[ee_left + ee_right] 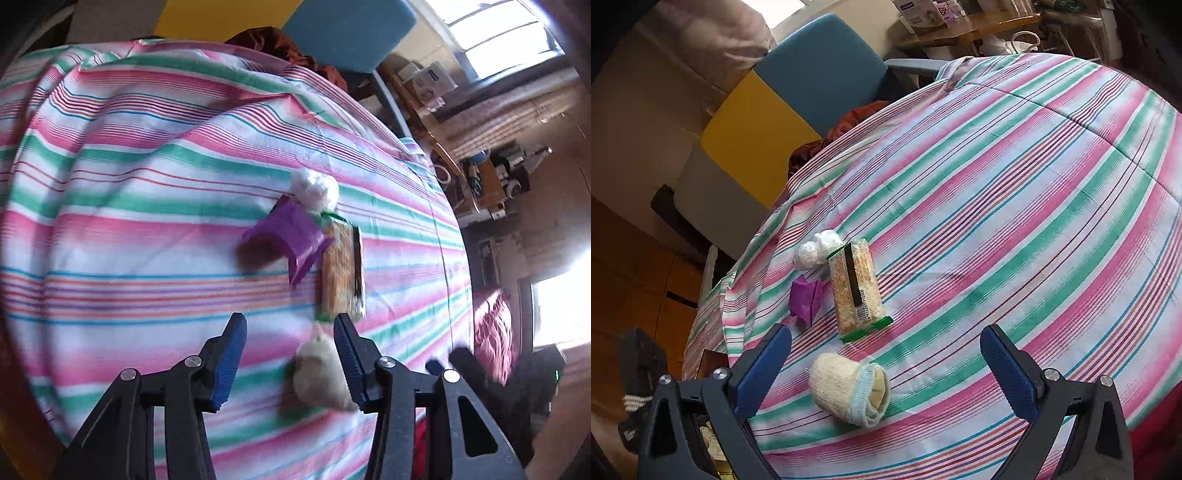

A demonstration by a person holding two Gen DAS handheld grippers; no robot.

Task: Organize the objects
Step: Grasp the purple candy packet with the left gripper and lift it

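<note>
On the striped tablecloth lie a rolled cream sock, a cracker packet with green ends, a folded purple paper piece and a crumpled white plastic ball. My right gripper is open and empty, with the sock between its fingers, nearer the left one. In the left wrist view my left gripper is open above the cloth; the sock lies just inside its right finger, apart from it. Beyond are the cracker packet, the purple paper and the white ball.
Blue and yellow chair backs stand at the table's far edge with dark red cloth on the seat. A cluttered wooden desk stands behind. A foot in a black sock is on the floor at the left.
</note>
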